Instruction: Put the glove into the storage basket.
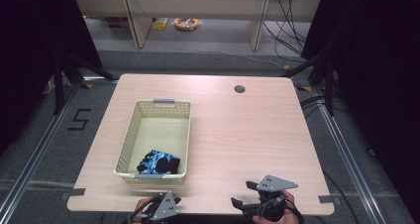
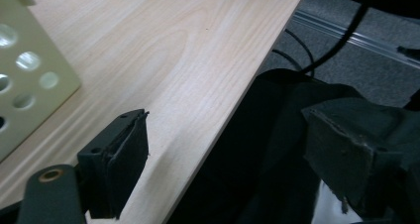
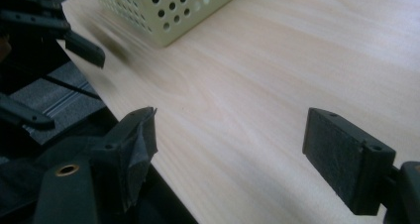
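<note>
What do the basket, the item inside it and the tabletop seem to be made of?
Basket: looks like moulded plastic, pale yellow and matte, with regular punched holes. Item inside: apparently soft fabric, black with blue pattern, lying crumpled; its exact kind is unclear. Tabletop: light wood-grain surface, probably laminate, with smooth, even sheen.

The high view looks down on the whole table (image 1: 237, 130); both gripper views skim close over its near edge beside the basket (image 3: 168, 8).

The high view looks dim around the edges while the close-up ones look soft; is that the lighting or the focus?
High view: the table is evenly lit and the surroundings fall dark. Left gripper view: the basket corner and near claw pads look blurred. Right gripper view: the wood has a soft sheen, and the basket casts a faint shadow.
</note>
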`<state>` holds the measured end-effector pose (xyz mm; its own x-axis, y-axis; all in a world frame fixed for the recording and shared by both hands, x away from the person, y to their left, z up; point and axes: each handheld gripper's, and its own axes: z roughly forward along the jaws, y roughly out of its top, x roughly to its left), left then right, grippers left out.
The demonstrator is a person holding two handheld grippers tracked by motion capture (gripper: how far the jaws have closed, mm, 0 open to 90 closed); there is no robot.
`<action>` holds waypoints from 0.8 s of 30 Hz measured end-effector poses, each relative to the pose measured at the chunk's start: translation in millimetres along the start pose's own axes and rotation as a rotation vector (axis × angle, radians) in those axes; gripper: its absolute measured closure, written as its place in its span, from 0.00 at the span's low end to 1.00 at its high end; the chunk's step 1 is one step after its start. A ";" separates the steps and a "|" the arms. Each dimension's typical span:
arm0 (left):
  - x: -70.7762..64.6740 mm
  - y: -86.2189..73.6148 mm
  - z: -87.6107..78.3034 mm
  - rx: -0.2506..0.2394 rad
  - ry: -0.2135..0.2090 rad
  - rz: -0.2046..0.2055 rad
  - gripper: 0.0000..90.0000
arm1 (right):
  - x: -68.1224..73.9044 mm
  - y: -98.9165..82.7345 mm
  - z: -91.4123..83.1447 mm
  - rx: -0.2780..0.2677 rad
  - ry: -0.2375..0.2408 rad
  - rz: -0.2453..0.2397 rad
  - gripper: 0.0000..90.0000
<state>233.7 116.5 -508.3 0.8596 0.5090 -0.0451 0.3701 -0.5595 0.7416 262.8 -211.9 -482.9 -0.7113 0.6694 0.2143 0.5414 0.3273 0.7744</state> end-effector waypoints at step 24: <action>0.1 -5.1 -3.1 0.007 0.004 -0.010 0.17 | 12.4 -20.8 2.8 0.096 0.007 -0.046 0.20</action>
<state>230.8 121.4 -510.0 0.8543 0.5173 -0.0500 0.3815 -0.5588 0.7364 244.0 -208.5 -498.1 -0.7395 0.6476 0.1839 0.5479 0.4203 0.7233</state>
